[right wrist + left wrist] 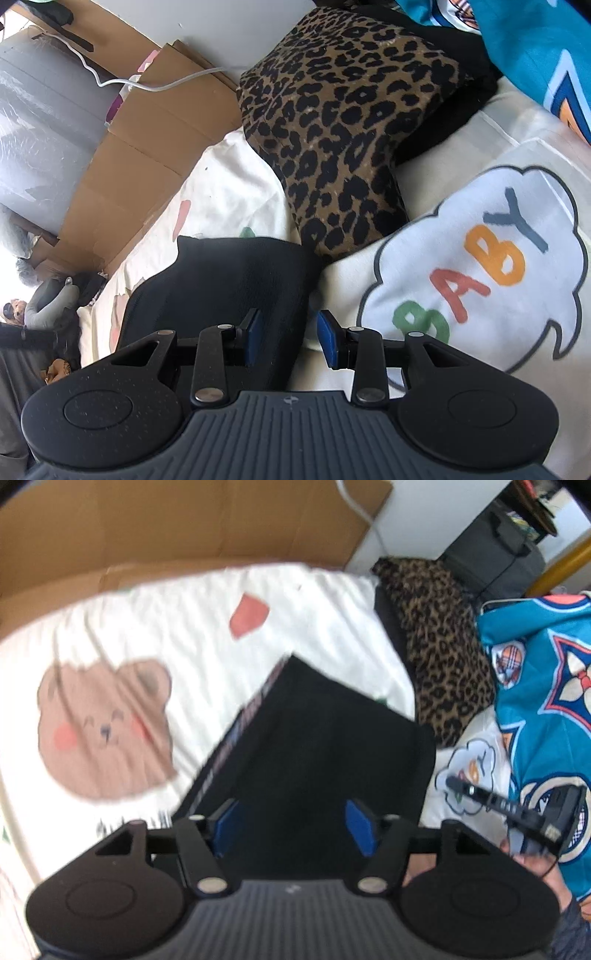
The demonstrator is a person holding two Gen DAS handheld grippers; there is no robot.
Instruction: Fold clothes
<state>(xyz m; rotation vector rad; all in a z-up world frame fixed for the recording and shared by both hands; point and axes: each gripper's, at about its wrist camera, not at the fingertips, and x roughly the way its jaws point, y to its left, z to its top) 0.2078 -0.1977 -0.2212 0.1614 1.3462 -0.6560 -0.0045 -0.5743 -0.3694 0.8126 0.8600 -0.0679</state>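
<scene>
With my left gripper [291, 825] and right gripper [286, 338] both spread and empty over the black garment [314, 738] on the bed sheet [184, 635], I'd pinch its limp, light corners

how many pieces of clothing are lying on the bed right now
3 visible: a black garment in front of both grippers, a folded leopard-print piece beyond it, and a teal printed one further right. More may be hidden underneath.
</scene>
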